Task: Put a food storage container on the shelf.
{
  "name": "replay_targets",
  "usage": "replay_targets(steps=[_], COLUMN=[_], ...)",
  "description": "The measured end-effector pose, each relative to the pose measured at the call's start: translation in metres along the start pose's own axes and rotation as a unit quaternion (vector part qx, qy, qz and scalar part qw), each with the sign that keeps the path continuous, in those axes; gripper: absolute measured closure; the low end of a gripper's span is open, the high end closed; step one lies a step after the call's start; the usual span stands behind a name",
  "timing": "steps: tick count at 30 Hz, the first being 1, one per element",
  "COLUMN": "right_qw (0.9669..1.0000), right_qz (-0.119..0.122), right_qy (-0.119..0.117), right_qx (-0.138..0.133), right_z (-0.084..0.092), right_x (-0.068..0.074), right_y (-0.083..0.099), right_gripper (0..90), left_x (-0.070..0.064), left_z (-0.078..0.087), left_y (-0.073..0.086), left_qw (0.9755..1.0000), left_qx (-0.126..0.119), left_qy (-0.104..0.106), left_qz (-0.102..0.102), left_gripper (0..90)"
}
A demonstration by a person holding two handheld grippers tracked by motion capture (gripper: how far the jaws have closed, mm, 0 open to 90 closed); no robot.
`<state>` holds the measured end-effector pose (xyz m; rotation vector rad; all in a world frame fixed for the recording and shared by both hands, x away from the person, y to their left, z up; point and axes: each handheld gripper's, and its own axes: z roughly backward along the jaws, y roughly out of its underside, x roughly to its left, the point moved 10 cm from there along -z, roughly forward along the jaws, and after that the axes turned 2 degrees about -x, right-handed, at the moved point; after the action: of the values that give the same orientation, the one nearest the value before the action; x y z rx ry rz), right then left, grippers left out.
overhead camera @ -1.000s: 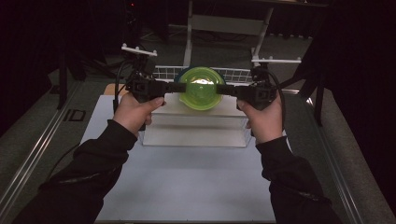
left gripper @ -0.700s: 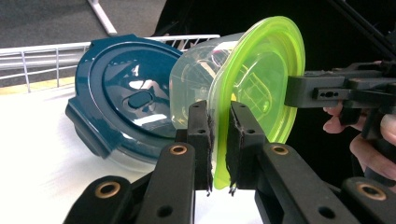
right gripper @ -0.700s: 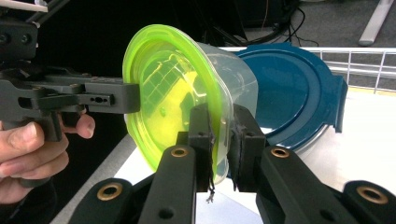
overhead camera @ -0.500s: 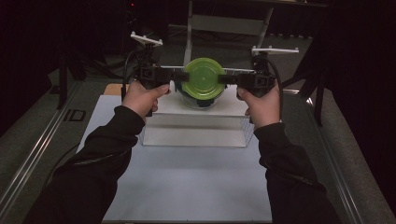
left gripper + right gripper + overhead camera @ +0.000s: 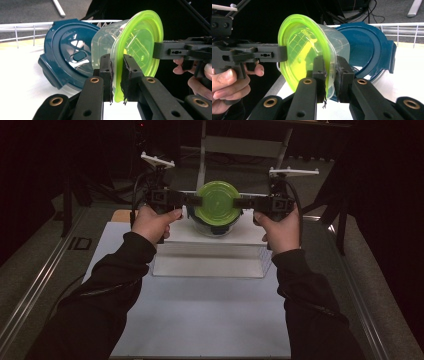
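Observation:
A clear tub with a lime-green lid (image 5: pixel 217 202) hangs between my two grippers, tipped on its side so the lid faces the high camera. My left gripper (image 5: pixel 197 200) is shut on the lid's rim (image 5: pixel 117 75) at one side. My right gripper (image 5: pixel 239 202) is shut on the rim (image 5: pixel 329 75) at the opposite side. In the left gripper view the right gripper's jaw (image 5: pixel 170 51) meets the lid's far edge. In the right gripper view the left gripper's jaw (image 5: pixel 262 53) does the same. The tub's clear body (image 5: pixel 107 47) points away from the person.
A second container with a dark blue clip lid (image 5: pixel 70 50) (image 5: pixel 367 47) leans just behind the held tub. Both are over a white raised platform (image 5: pixel 215 236) on a clear box (image 5: pixel 210 262). A white wire rack (image 5: pixel 25 25) (image 5: pixel 402 27) runs behind.
Both hands have carried the tub a little farther from the person. The tub has tipped, so its green lid now faces the high camera flat on.

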<state>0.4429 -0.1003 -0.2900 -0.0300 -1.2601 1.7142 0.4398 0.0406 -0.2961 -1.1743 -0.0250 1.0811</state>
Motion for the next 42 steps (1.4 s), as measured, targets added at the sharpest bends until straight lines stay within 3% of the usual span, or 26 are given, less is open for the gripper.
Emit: replay_targets(steps=[3, 8, 17, 23, 26, 33, 38, 42], right_qw=[0.9999, 0.9999, 0.9996, 0.9995, 0.9998, 0.9998, 0.9998, 0.9998], right_qz=[-0.009, -0.013, -0.021, -0.015, -0.010, -0.014, -0.002, 0.004], right_qy=[-0.006, 0.007, 0.021, 0.026, 0.016, 0.013, 0.014, 0.013], right_qx=[-0.002, -0.007, -0.003, -0.005, -0.004, 0.002, -0.012, -0.012], right_z=[-0.002, -0.007, -0.016, -0.019, -0.021, -0.023, -0.013, -0.005], right_x=[-0.002, -0.008, -0.018, -0.019, -0.018, -0.023, -0.021, -0.019], right_y=[-0.003, -0.009, -0.021, -0.025, -0.025, -0.021, -0.021, -0.019], right_gripper=[76.7, 69.5, 66.5, 57.1, 49.3, 45.3, 41.5, 40.9], left_x=[0.001, 0.005, 0.005, 0.004, 0.004, -0.001, -0.004, -0.005], left_z=[-0.004, -0.010, -0.017, -0.018, -0.020, -0.020, -0.016, -0.015], left_y=[-0.002, -0.005, -0.006, -0.010, -0.011, -0.010, -0.011, -0.008], left_qw=[1.0000, 0.9999, 0.9997, 0.9991, 0.9988, 0.9988, 0.9977, 0.9978], left_qx=[-0.006, -0.010, -0.021, -0.038, -0.044, -0.048, -0.068, -0.064], left_qy=[0.004, -0.004, -0.007, -0.008, -0.013, -0.002, 0.007, 0.018], left_qz=[0.004, 0.004, 0.013, 0.018, 0.014, 0.009, 0.003, -0.006], left_gripper=[75.5, 69.0, 61.2, 53.0, 49.0, 43.4, 38.3, 31.6])
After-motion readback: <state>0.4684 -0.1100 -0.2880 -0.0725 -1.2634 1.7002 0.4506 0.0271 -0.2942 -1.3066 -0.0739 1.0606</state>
